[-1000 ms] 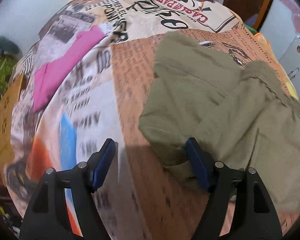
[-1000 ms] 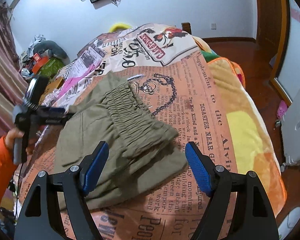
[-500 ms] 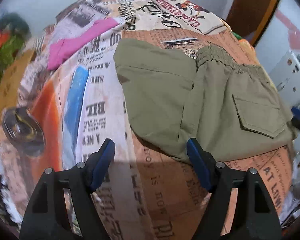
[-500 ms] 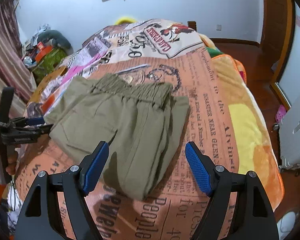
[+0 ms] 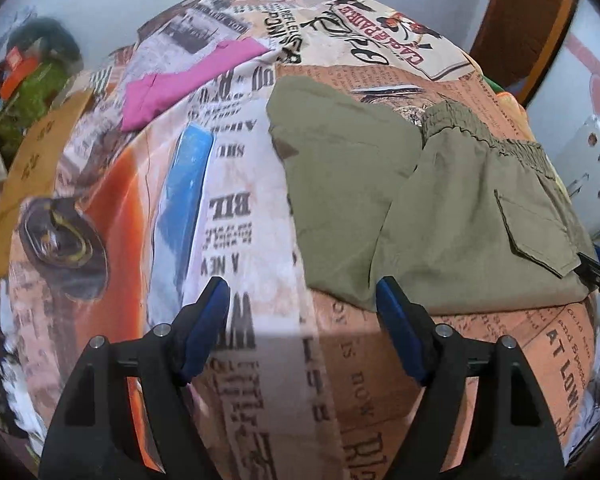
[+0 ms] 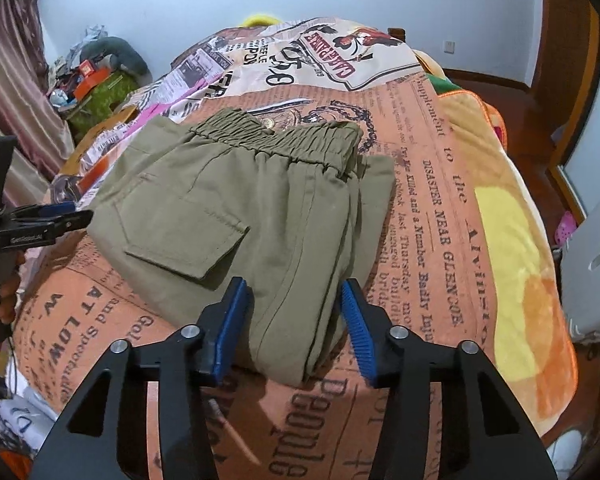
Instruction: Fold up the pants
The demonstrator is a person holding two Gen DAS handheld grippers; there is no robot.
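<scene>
Olive green pants (image 6: 236, 216) lie folded into a compact stack on the newspaper-print bedspread (image 6: 420, 184), elastic waistband at the far end and a flap pocket on top. They also show in the left wrist view (image 5: 440, 208). My right gripper (image 6: 294, 322) is open, its blue pads either side of the near folded edge of the pants, not closed on it. My left gripper (image 5: 302, 326) is open and empty, over the bedspread (image 5: 228, 240) just short of the pants' near left corner. It appears at the left of the right wrist view (image 6: 66, 214).
A pink cloth (image 5: 180, 84) lies on the far left of the bed. A cluttered green box (image 6: 100, 92) stands by the curtain. A yellow and orange blanket (image 6: 516, 248) covers the bed's right side. A white appliance (image 5: 592, 176) stands beside the bed.
The pants went from a bunched heap to a flat folded stack. My right gripper has narrowed and come down around the near edge. My left gripper has drawn back off the cloth.
</scene>
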